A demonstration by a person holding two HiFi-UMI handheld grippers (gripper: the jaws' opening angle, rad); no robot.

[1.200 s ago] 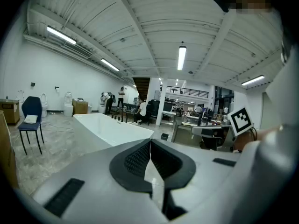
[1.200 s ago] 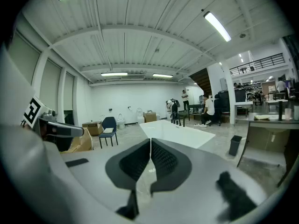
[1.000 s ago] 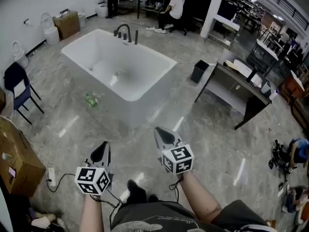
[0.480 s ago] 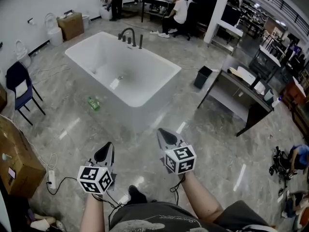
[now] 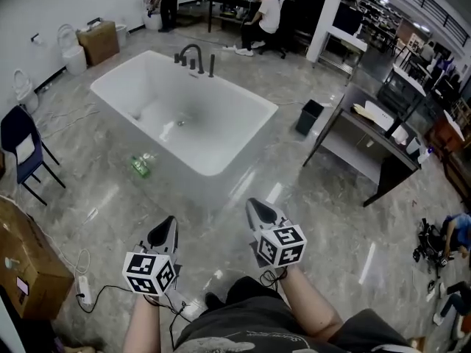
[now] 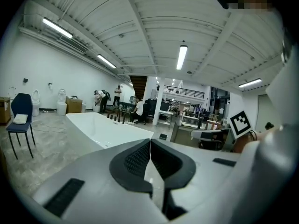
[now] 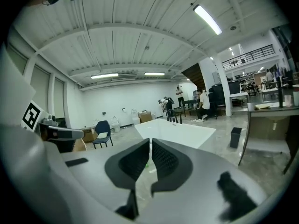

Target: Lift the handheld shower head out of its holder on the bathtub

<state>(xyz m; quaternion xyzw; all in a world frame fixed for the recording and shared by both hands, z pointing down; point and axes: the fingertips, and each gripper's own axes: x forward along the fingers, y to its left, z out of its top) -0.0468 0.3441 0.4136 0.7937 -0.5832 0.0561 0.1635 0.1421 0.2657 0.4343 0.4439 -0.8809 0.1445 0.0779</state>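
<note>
A white freestanding bathtub (image 5: 221, 134) stands in the middle of the floor, well ahead of me. At its far end are a dark curved faucet (image 5: 190, 52) and the handheld shower head (image 5: 211, 65), a dark upright stick in its holder on the rim. My left gripper (image 5: 163, 233) and right gripper (image 5: 257, 212) hang side by side short of the tub's near end, both pointing at it. Both are shut with nothing between the pads. The tub also shows past the left gripper (image 6: 150, 142) as a white rim (image 6: 105, 126), and past the right gripper (image 7: 150, 142) as a white block (image 7: 177, 130).
A green bottle (image 5: 140, 166) lies on the floor left of the tub. A black bin (image 5: 309, 116) and a desk (image 5: 368, 144) stand to the right. A blue chair (image 5: 20, 147) and a cardboard box (image 5: 26, 259) are on the left. People are at the back.
The person has walked toward the tub, which now sits nearer and larger. Both grippers came forward with the body, jaws shut throughout.
</note>
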